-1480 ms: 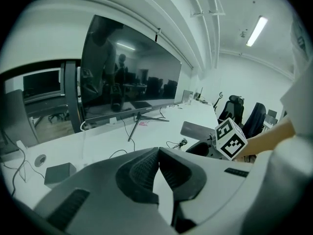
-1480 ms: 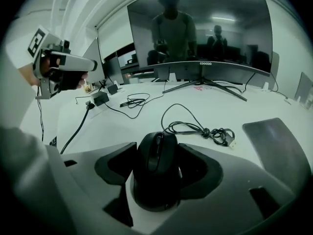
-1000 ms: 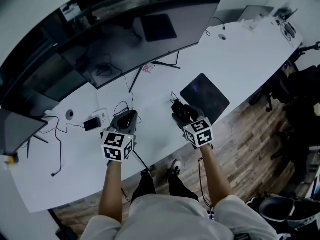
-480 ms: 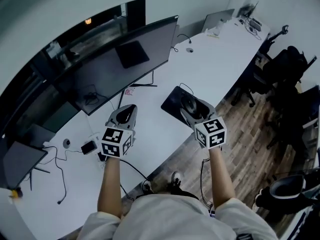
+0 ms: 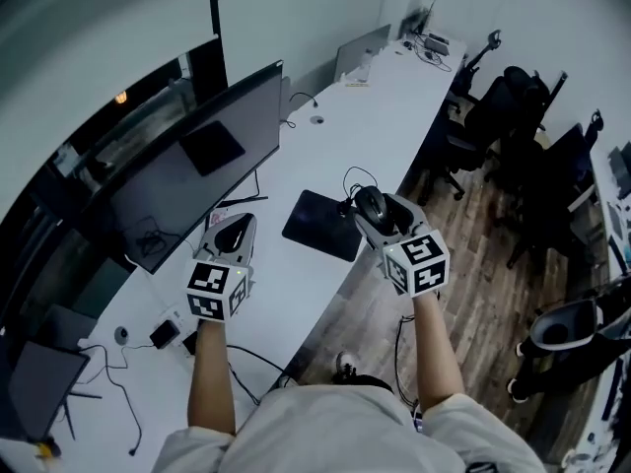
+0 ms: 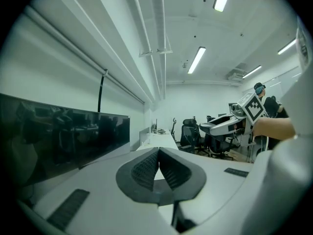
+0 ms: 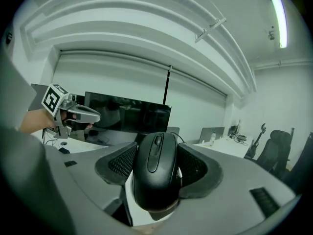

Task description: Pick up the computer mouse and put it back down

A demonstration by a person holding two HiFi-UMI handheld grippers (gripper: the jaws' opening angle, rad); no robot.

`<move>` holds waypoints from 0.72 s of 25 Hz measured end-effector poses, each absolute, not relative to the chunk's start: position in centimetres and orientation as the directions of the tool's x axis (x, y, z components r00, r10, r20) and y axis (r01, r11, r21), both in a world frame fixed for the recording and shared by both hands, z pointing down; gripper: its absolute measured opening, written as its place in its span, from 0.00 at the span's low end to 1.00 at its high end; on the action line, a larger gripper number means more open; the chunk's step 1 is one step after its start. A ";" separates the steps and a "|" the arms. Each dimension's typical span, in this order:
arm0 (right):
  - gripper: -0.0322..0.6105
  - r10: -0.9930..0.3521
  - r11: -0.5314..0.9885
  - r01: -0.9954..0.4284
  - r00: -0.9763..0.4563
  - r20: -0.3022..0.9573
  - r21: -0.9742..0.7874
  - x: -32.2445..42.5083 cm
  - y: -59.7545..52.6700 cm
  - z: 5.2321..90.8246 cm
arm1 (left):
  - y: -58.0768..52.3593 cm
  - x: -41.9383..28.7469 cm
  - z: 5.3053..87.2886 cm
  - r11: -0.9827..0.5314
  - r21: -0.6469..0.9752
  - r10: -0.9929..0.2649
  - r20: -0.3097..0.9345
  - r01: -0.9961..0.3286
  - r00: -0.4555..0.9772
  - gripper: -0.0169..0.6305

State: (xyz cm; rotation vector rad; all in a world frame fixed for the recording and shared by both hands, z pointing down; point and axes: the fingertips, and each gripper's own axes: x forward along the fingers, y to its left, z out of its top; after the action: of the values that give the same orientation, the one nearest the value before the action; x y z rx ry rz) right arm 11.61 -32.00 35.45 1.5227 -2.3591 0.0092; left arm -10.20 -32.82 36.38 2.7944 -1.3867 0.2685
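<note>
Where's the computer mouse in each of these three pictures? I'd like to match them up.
Head view: right of centre, the mouse clamped in the right gripper, right of the black mouse pad.
Left gripper view: mouse too small to make out; the right gripper shows at right.
Right gripper view: low centre, mouse between the fingers.
Shared landmark: the dark monitor, in all three.
</note>
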 end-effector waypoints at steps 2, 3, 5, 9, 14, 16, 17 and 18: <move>0.48 -0.894 0.405 -0.897 -0.348 0.282 0.179 12.3 -31.5 35.6 | -32.9 -9.3 36.5 -0.633 -0.067 -0.771 0.154 -0.772 0.618 0.05; 0.48 -0.897 0.397 -0.900 -0.338 0.284 0.180 12.6 -31.2 35.8 | -33.0 -8.8 36.5 -0.642 -0.067 -0.763 0.152 -0.763 0.628 0.05; 0.48 -0.903 0.379 -0.907 -0.319 0.288 0.182 13.5 -31.0 36.2 | -33.4 -7.9 36.8 -0.654 -0.065 -0.753 0.153 -0.753 0.641 0.05; 0.48 -0.900 0.365 -0.916 -0.301 0.316 0.168 15.5 -31.4 37.9 | -34.4 -5.7 38.2 -0.670 -0.049 -0.737 0.169 -0.741 0.654 0.05; 0.48 -0.873 0.409 -0.902 -0.342 0.347 0.138 17.2 -35.1 41.2 | -37.4 -3.8 41.1 -0.641 -0.030 -0.753 0.213 -0.767 0.622 0.05; 0.48 -0.856 0.429 -0.895 -0.361 0.370 0.119 18.0 -37.0 42.9 | -38.5 -3.2 42.5 -0.623 -0.016 -0.762 0.240 -0.782 0.602 0.05; 0.48 -0.848 0.439 -0.892 -0.371 0.379 0.107 18.4 -38.1 43.7 | -39.0 -2.8 43.3 -0.616 -0.015 -0.764 0.255 -0.787 0.593 0.05; 0.48 -0.839 0.448 -0.889 -0.380 0.389 0.097 18.8 -39.2 44.5 | -39.7 -2.5 44.1 -0.608 -0.014 -0.767 0.270 -0.794 0.582 0.05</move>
State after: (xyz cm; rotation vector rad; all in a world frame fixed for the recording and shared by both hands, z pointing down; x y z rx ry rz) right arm 18.78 -39.21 44.54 1.4620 -2.3224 0.1789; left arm -2.51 -39.68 44.09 2.6973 -1.3347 0.3815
